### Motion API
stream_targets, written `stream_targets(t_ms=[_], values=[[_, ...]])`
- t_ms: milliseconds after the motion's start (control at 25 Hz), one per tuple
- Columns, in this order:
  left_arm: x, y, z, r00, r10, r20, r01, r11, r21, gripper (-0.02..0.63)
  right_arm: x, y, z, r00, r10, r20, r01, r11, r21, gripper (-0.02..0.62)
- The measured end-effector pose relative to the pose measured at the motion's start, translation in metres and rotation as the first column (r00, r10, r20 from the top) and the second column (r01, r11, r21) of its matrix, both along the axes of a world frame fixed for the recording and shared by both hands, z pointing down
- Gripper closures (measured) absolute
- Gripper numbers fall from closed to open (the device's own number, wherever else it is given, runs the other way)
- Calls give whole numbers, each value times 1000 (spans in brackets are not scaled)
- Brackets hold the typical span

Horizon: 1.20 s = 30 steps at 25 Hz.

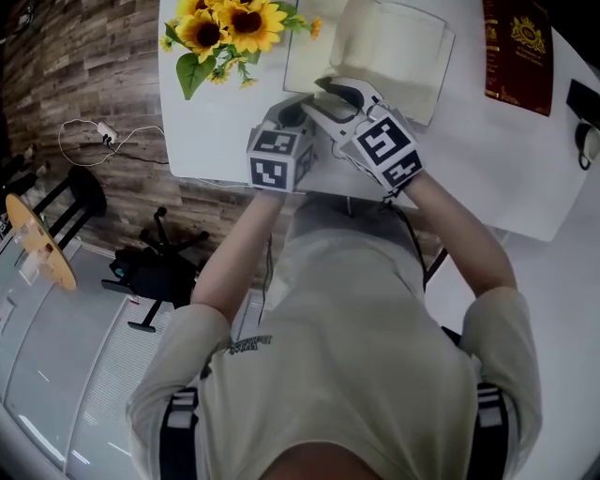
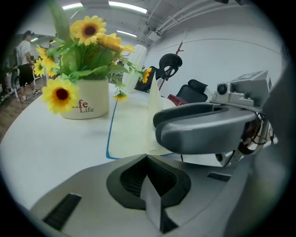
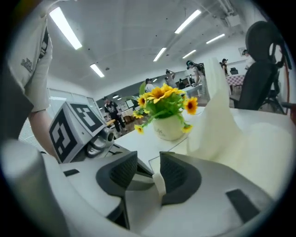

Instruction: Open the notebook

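Only container: white pot [image 2: 85, 104] w/ "Life" print, upper left of the head view, holding sunflowers [image 1: 225, 26] + green leaves. It stands on the white table [image 1: 216, 131], nr the notebook's left edge. notebook [image 1: 394, 56] is top ctr of the head view, past both grippers, lying on the table & already open: cream pages up, blue cover edge showing under the left page in the left gripper view. Spine runs approx up-down the frame, away from the person, tilted a bit; the open spread's long axis goes across the frame, left-right. Right-hand pages aren't flat: a bunch arches up, seen as a tall cream fold at right in the right gripper view. left gripper [image 2: 147, 158]: jaws together, tips meeting, nothing btwn them. It's at the table's near edge, ctr frame, pointing toward the notebook's near-left corner. right gripper [image 3: 149, 159]: jaws apart w/ a clear gap, pads pressing on nothing. In the head view it sits just right of the left one, angled up-left so its front crosses ahead of the left gripper, by the notebook's near edge; can't tell if it touches a page. The left one's marker cube [image 3: 76, 125] shows at left in the right gripper view. Dark red booklet [image 1: 517, 52] lies upper right on the table, well apart from the notebook.
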<state>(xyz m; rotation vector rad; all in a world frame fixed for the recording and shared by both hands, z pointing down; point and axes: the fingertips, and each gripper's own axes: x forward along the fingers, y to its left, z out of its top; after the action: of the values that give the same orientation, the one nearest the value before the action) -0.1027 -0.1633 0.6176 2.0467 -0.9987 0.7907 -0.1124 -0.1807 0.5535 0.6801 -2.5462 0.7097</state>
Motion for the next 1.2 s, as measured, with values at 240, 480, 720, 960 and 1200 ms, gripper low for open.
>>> stream_targets(t_ms=[240,480,720,960,1200], values=[[-27,0,1,998,-60,8,60,998,1,604,-34,20,-10,976,-140,167,139,990,13,437],[-38,5,3,998,-61,30,62,998,-16,604,-39,15,11,976,-82,199,108,986,-123,437],[-37,4,0,998,-61,16,61,998,-9,604,-28,8,21,985,18,171,15,982,-187,473],[-31,-5,-22,999,-38,-17,39,998,45,604,-2,-8,25,964,208,164,-154,944,-291,505],[-12,-11,-55,998,-2,-60,8,995,101,604,30,-12,8,965,241,99,-214,950,-228,505]])
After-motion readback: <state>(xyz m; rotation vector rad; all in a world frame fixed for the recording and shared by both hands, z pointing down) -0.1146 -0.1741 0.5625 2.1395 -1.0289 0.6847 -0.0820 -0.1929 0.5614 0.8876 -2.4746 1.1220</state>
